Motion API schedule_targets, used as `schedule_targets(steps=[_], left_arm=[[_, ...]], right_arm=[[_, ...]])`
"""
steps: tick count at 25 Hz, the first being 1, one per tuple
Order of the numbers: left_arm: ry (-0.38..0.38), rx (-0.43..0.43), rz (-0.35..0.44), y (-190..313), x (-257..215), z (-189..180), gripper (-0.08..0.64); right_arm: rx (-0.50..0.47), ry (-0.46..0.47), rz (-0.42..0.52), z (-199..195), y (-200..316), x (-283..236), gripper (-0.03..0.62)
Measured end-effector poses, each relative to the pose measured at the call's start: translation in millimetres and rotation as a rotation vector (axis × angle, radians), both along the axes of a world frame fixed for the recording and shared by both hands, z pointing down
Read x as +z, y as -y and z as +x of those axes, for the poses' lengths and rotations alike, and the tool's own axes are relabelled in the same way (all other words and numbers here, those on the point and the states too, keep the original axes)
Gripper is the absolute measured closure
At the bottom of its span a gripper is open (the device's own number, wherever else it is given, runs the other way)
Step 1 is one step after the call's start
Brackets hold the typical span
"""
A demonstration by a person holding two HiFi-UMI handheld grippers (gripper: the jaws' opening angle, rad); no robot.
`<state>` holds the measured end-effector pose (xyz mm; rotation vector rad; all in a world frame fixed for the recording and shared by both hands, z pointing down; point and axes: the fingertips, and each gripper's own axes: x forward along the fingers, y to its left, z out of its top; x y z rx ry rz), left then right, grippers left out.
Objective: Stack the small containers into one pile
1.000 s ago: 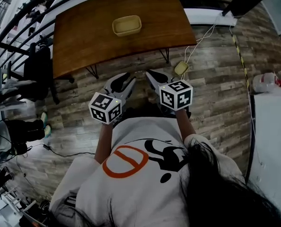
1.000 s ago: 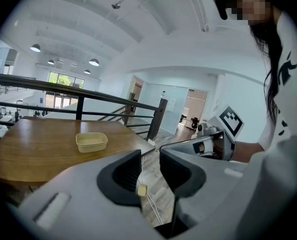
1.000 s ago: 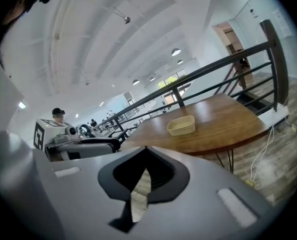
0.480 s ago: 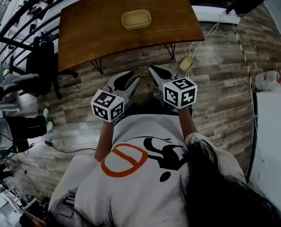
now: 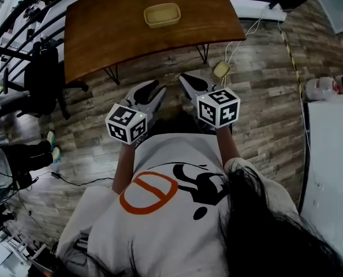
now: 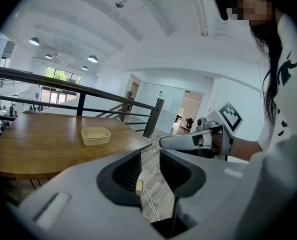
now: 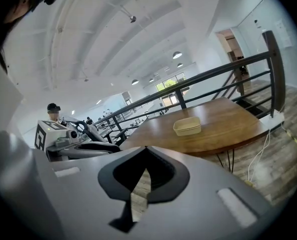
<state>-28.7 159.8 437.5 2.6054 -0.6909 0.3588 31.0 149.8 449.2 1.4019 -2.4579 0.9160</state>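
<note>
Standing back from the wooden table, with bare plank floor between me and its near edge. Over the last second the table is drifting a little toward the top of the head view. My two grippers are staying close to my chest, hardly shifting against each other.

The small containers are sitting near the far middle of the tabletop as a single pale yellow pile. The rims look nested from the right gripper view. No loose container is showing anywhere else on the table.

The left gripper is holding its jaws a narrow gap apart, with only floor showing between them. The right gripper is keeping its jaw tips pressed together on nothing.

Judgement: stacking looks finished, and I am pulling away rather than reaching in.

A small yellowish box on a white cable is lying on the floor beside the table leg, apart from the task.
</note>
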Motion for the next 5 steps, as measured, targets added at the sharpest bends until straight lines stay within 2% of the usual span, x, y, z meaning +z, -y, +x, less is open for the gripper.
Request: schedule_targets(steps=[5], left_arm=[[-0.010, -0.003, 0.005, 8.4, 1.2, -10.1, 0.442]], right_arm=[[0.003, -0.015, 0.009, -6.6, 5.7, 1.3, 0.572]])
